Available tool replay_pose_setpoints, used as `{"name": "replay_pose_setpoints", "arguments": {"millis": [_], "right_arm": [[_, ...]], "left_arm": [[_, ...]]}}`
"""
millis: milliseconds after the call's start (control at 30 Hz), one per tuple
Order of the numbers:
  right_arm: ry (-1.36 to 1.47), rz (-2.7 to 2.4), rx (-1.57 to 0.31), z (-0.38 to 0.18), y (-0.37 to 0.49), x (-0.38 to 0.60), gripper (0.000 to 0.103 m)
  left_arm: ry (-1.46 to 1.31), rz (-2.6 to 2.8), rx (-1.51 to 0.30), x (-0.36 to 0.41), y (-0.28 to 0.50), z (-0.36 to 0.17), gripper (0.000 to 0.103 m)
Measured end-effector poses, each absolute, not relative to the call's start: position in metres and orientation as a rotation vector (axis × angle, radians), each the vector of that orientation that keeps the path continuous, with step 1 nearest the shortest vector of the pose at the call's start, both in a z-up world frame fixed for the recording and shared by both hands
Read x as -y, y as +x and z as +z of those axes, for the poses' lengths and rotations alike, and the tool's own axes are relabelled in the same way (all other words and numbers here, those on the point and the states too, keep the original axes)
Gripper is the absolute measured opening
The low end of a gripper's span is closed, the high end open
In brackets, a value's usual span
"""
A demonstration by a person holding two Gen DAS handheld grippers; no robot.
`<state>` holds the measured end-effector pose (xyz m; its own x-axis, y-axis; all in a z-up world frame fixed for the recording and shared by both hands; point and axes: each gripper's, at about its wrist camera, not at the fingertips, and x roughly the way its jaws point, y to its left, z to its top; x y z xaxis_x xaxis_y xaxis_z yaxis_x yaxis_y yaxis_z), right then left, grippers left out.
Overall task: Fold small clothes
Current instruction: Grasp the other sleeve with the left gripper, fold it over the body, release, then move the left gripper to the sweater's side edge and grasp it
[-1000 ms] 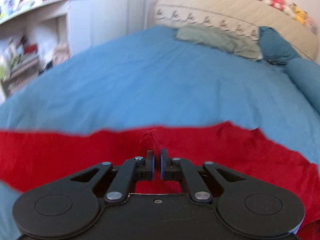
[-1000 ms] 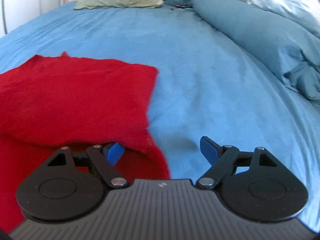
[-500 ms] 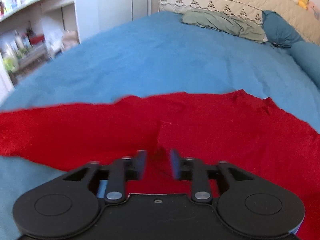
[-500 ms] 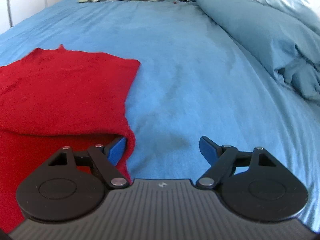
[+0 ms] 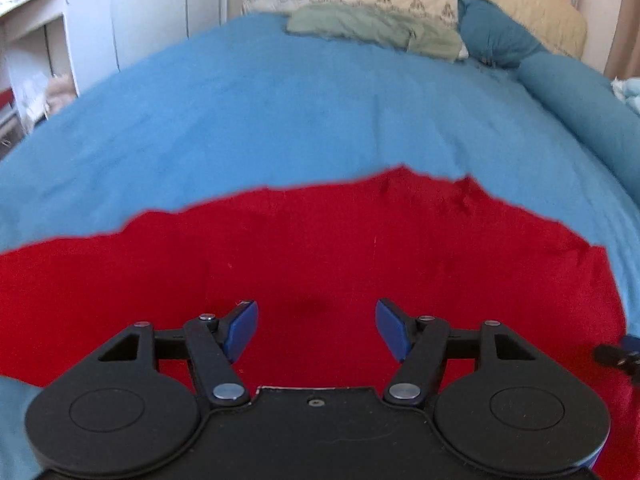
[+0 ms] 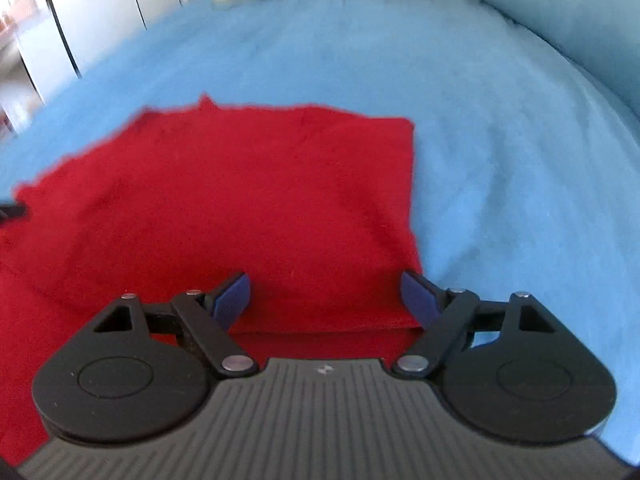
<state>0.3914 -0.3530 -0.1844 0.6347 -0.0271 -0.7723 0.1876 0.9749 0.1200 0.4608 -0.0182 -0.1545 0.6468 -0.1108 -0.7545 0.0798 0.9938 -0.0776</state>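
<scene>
A red garment (image 5: 320, 248) lies flat on the blue bed cover (image 5: 280, 112), one layer folded over another. My left gripper (image 5: 316, 330) is open and empty just above the cloth. In the right wrist view the red garment (image 6: 240, 200) shows a folded top layer with its near edge lying between the fingers. My right gripper (image 6: 326, 300) is open and empty over the garment's right part, its right fingertip (image 6: 416, 296) at the cloth's right edge. The right gripper's tip (image 5: 616, 354) shows at the left wrist view's right edge.
A green pillow (image 5: 372, 32) and a dark blue pillow (image 5: 496, 32) lie at the headboard. A long blue bolster (image 5: 584, 96) runs along the bed's right side. White shelves (image 5: 36, 48) stand left of the bed.
My left gripper has opened and let go of the red garment, which now lies flat. My right gripper, open throughout, has shifted left over the cloth.
</scene>
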Motion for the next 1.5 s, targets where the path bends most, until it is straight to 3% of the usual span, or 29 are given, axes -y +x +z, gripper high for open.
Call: {"name": "replay_pose_setpoints", "arguments": {"millis": [167, 367, 800, 1167, 1267, 1333, 1500], "right_arm": [[0.169, -0.046, -0.795, -0.154, 0.407, 0.343, 0.1], [0.217, -0.134, -0.869, -0.186, 0.466, 0.353, 0.097], [0.217, -0.144, -0.847, -0.193, 0.49, 0.377, 0.099], [0.16, -0.054, -0.743, -0.099, 0.443, 0.311, 0.101], [0.122, -0.046, -0.738, -0.074, 0.433, 0.279, 0.103], [0.096, -0.044, -0.737, -0.062, 0.429, 0.252, 0.103], [0.1, 0.008, -0.748, -0.05, 0.418, 0.184, 0.103]], "left_arm": [[0.002, -0.149, -0.858, 0.022, 0.466, -0.157, 0.07], [-0.005, -0.14, -0.902, 0.027, 0.483, -0.169, 0.07], [0.047, -0.183, -0.888, 0.027, 0.483, -0.176, 0.073], [-0.011, -0.099, -0.776, -0.008, 0.437, -0.1, 0.074], [-0.066, -0.052, -0.748, -0.037, 0.417, -0.074, 0.079], [-0.101, -0.011, -0.732, -0.061, 0.404, -0.062, 0.101], [-0.134, 0.099, -0.713, -0.128, 0.385, -0.049, 0.103]]}}
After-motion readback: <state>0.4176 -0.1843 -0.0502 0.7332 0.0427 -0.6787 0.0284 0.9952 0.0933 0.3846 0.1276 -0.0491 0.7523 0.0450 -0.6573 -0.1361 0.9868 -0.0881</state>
